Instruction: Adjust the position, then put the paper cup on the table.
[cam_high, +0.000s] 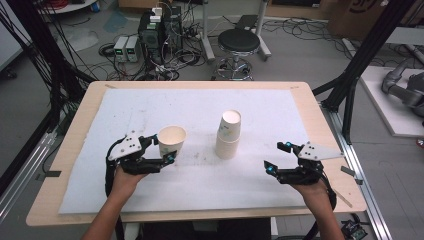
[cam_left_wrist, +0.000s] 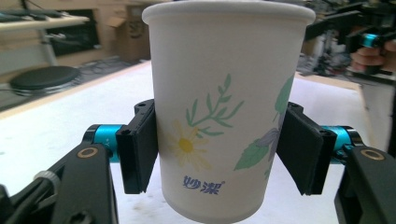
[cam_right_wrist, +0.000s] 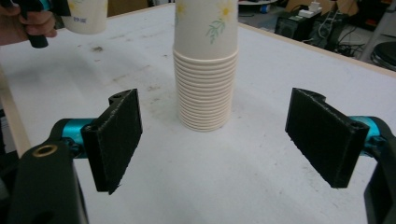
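Left gripper (cam_high: 161, 148) is pinching a paper cup (cam_left_wrist: 224, 107) by its sides, right between its pads. It looks light and squashy, so squeezing softly is best. Right gripper (cam_right_wrist: 215, 140) is spread wide, facing the cup stack (cam_right_wrist: 205, 70).

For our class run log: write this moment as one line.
left gripper: shut on paper cup | right gripper: open, facing cup stack | cup: upright

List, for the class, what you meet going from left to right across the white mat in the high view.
Left gripper → single paper cup held between its fingers → stack of paper cups → right gripper, fingers apart with nothing between them.
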